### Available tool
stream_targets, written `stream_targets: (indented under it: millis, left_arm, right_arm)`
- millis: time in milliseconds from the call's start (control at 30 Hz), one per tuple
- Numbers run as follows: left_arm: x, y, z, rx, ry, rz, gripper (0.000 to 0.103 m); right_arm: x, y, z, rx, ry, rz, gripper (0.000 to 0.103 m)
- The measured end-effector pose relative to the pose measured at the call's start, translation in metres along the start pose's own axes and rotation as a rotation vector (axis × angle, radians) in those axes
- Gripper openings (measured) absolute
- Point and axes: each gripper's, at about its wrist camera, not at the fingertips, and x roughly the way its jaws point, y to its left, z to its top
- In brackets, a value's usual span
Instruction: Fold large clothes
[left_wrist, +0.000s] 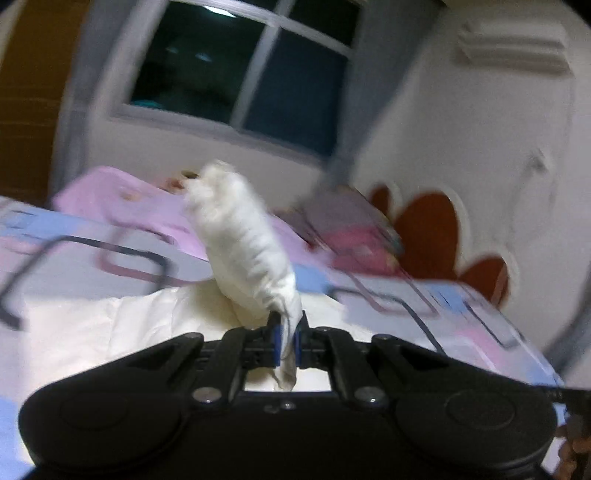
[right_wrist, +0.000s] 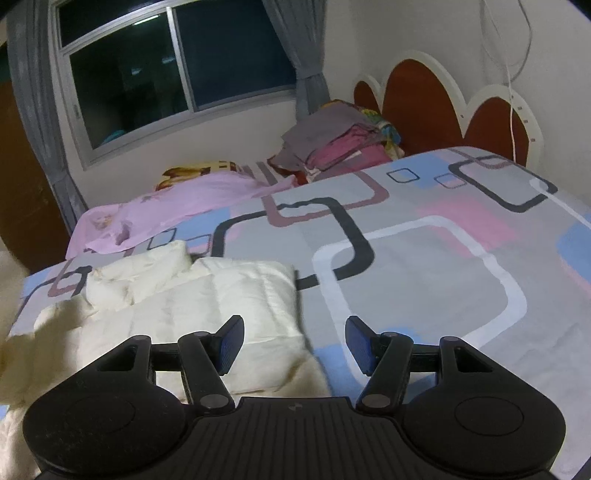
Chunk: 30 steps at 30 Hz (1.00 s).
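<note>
A cream-white padded garment (right_wrist: 207, 302) lies spread on the near left part of the bed. In the left wrist view my left gripper (left_wrist: 289, 338) is shut on a fold of the white garment (left_wrist: 240, 236), which rises from the blue pads as a blurred, bunched strip; the rest lies flat on the bed below. My right gripper (right_wrist: 293, 345) stands open over the garment's right edge, its blue pads (right_wrist: 231, 343) apart with nothing between them.
The bed (right_wrist: 424, 266) has a grey, pink and blue sheet with square outlines. A pink cloth (right_wrist: 177, 206) lies at the far left edge. A pile of folded clothes (right_wrist: 340, 144) sits by the red and white headboard (right_wrist: 443, 99). A window with grey curtains is behind.
</note>
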Motion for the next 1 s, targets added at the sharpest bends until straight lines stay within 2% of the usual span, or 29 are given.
stream_targets:
  millis: [167,367,433,467,500,533,567,600,633,667,700,800,867,967,1000]
  left_arm:
    - [0.062,-0.072,-0.027,0.087,0.137,-0.094,0.006]
    - [0.108,-0.115,-0.070,0.126,0.279,-0.097,0.007]
    - [0.122,-0.122,-0.081,0.129,0.330,-0.092,0.021]
    - [0.127,-0.125,-0.086,0.135,0.347,-0.087,0.023]
    - [0.128,-0.125,-0.089,0.139,0.353,-0.074,0.029]
    - [0.122,-0.123,-0.089,0.132,0.354,-0.083,0.043]
    - [0.118,-0.121,-0.089,0.113,0.343,-0.102,0.051]
    - [0.111,-0.118,-0.087,0.102,0.319,-0.109,0.070]
    - [0.102,-0.116,-0.081,0.101,0.288,-0.102,0.084]
    - [0.091,-0.113,-0.077,0.104,0.255,-0.093,0.085]
    - [0.079,-0.106,-0.072,0.100,0.235,-0.091,0.084]
    - [0.047,-0.073,-0.060,0.074,0.180,-0.051,0.075]
    - [0.029,-0.043,-0.055,0.053,0.159,0.028,0.067]
    - [0.005,0.014,-0.060,-0.013,0.152,0.166,0.059]
    - [-0.001,0.030,-0.062,-0.039,0.158,0.196,0.054]
  right_arm:
    - [0.013,-0.034,0.009,0.050,0.011,-0.003,0.060]
    - [0.032,-0.059,0.013,0.108,0.045,-0.002,0.060]
    - [0.037,-0.064,0.014,0.131,0.058,0.007,0.061]
    - [0.038,-0.066,0.015,0.138,0.062,0.011,0.061]
    - [0.039,-0.067,0.015,0.141,0.064,0.016,0.061]
    - [0.040,-0.067,0.015,0.144,0.067,0.028,0.061]
    - [0.041,-0.067,0.015,0.149,0.070,0.043,0.061]
    - [0.041,-0.065,0.015,0.152,0.073,0.058,0.064]
    - [0.042,-0.063,0.015,0.154,0.072,0.070,0.071]
    - [0.044,-0.060,0.015,0.157,0.063,0.085,0.085]
    - [0.044,-0.056,0.016,0.157,0.058,0.107,0.086]
    - [0.052,-0.039,0.017,0.153,0.080,0.187,0.086]
    - [0.059,-0.027,0.016,0.163,0.103,0.231,0.086]
    - [0.076,-0.012,0.012,0.163,0.149,0.250,0.085]
    - [0.082,-0.007,0.010,0.159,0.168,0.256,0.076]
